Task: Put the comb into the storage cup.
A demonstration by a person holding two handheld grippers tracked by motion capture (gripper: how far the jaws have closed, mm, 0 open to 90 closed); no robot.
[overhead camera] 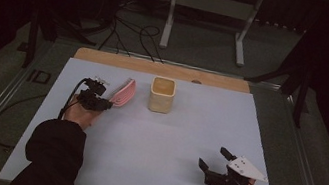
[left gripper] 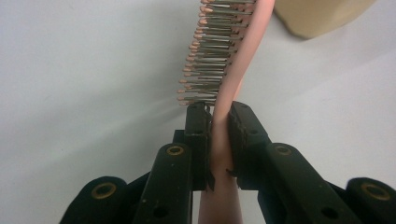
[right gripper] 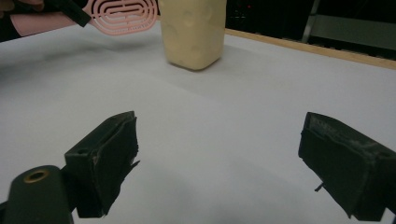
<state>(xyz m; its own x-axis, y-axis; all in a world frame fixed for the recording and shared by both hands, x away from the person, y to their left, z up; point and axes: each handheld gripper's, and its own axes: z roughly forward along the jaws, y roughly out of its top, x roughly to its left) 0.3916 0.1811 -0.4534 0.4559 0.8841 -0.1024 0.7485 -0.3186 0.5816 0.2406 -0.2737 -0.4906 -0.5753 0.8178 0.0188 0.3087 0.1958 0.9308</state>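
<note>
My left gripper (left gripper: 218, 116) clamps pink brush (overhead camera: 123, 92) handle, head aimed at cream cup (overhead camera: 161, 94) just beside; right gripper (overhead camera: 214, 162) wide, empty, well apart.

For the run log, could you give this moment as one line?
left gripper: shut on pink hairbrush | right gripper: open | cream cup: upright

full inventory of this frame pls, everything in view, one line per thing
hairbrush: 1, pink, far left of the table, handle clamped in the left gripper
cup: 1, cream, square-sided, open top, far centre of the table, right of the brush
table: 1, pale blue-grey top, wooden strip along the far edge
stand: 1, white frame, on the floor beyond the table
cables: several, black, on the floor beyond the table
left gripper: 1, black, shut on the hairbrush handle
right gripper: 1, black, grey plate on top, near right of the table, jaws wide apart, holding nothing
hands: 2, dark sleeves, bottom edge
</note>
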